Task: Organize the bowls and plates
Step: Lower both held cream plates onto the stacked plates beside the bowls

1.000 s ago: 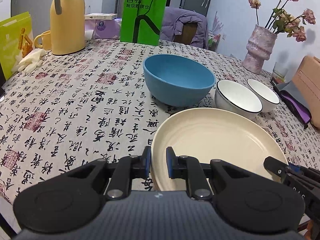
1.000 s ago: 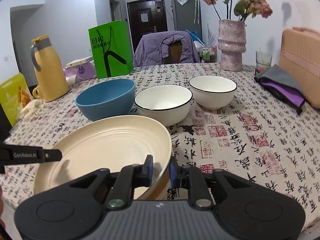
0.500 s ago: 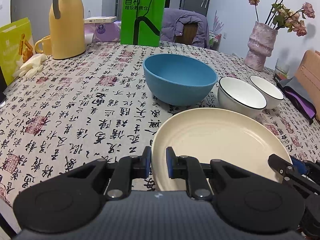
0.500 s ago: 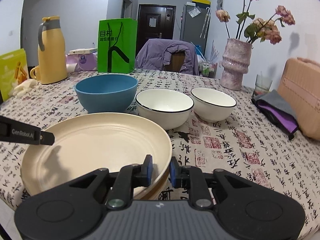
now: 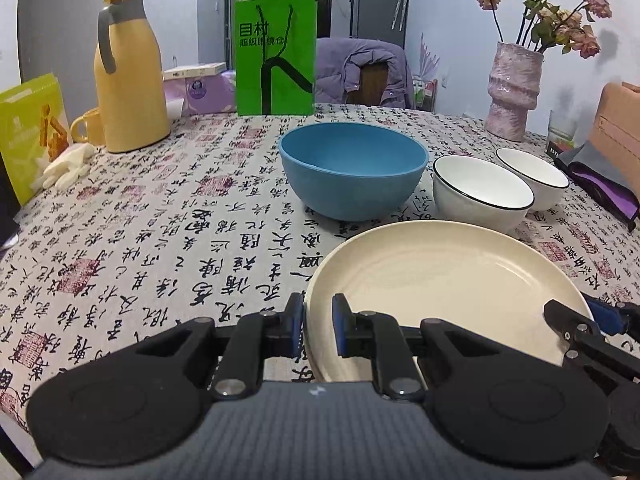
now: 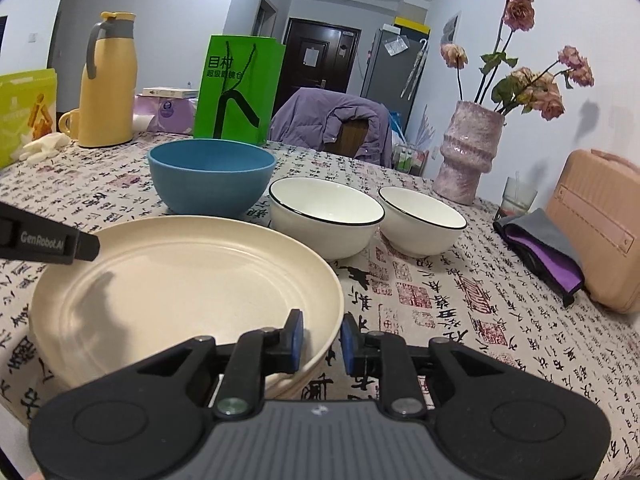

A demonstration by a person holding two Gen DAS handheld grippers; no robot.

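Observation:
A cream plate (image 5: 440,280) lies low and level over the patterned tablecloth near the front edge. My left gripper (image 5: 318,326) is shut on its left rim. My right gripper (image 6: 322,340) is shut on its right rim (image 6: 336,304), one pad inside and one outside. A second cream rim (image 6: 286,390) shows just under the plate. One left finger (image 6: 80,242) reaches over the plate's far side in the right wrist view. Behind stand a blue bowl (image 5: 352,176) and two white bowls with black rims (image 5: 480,196) (image 5: 532,178) in a row.
A yellow thermos (image 5: 128,76), a mug and white gloves (image 5: 66,168) stand at the back left. A green paper bag (image 5: 276,56) is at the back centre. On the right are a pink vase (image 6: 468,160), a glass, a purple-grey pouch (image 6: 548,256) and a pink case (image 6: 596,228).
Both wrist views have rolled level. The plate has gone from tilted to flat and sits a little lower. Both grippers stay on its rim.

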